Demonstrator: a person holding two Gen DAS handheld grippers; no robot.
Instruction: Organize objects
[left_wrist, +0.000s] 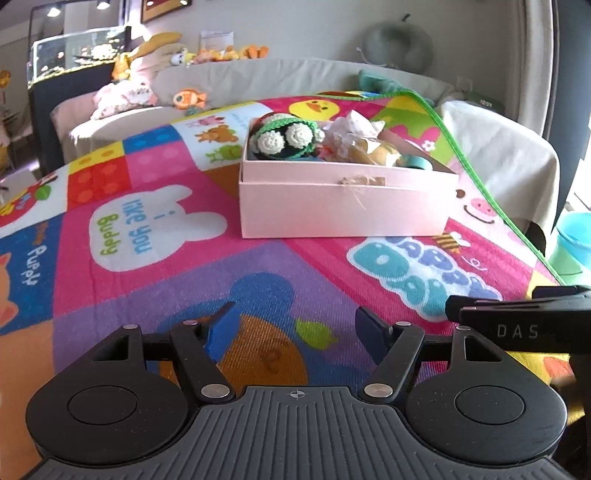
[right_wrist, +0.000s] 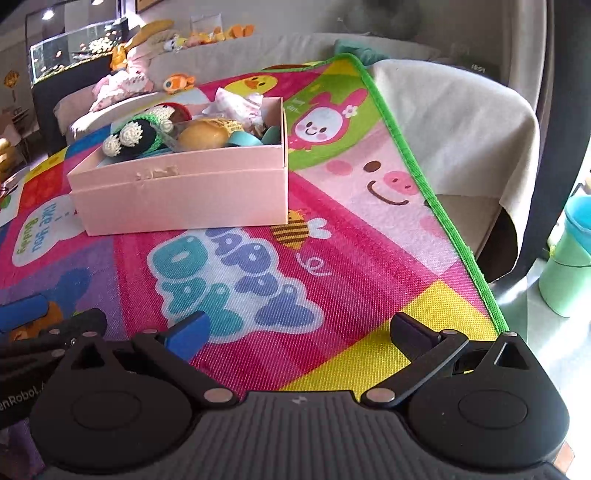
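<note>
A pink box (left_wrist: 343, 206) stands on the colourful play mat (left_wrist: 166, 266), well ahead of both grippers. It holds a crocheted green and black toy (left_wrist: 284, 138), a wrapped bun (left_wrist: 380, 149), a teal tape roll (left_wrist: 419, 162) and white wrapped items (left_wrist: 354, 127). The box (right_wrist: 184, 195), crocheted toy (right_wrist: 136, 138) and bun (right_wrist: 203, 134) also show in the right wrist view. My left gripper (left_wrist: 295, 328) is open and empty, low over the mat. My right gripper (right_wrist: 299, 336) is open and empty, near the mat's right front edge.
The mat's green edge (right_wrist: 443, 206) runs along the right, over a cloth-covered chair (right_wrist: 461, 122). A green and blue bucket (right_wrist: 569, 258) stands on the floor at right. A sofa with plush toys (left_wrist: 147, 81) lies behind. The right gripper's body (left_wrist: 524, 325) is beside the left one.
</note>
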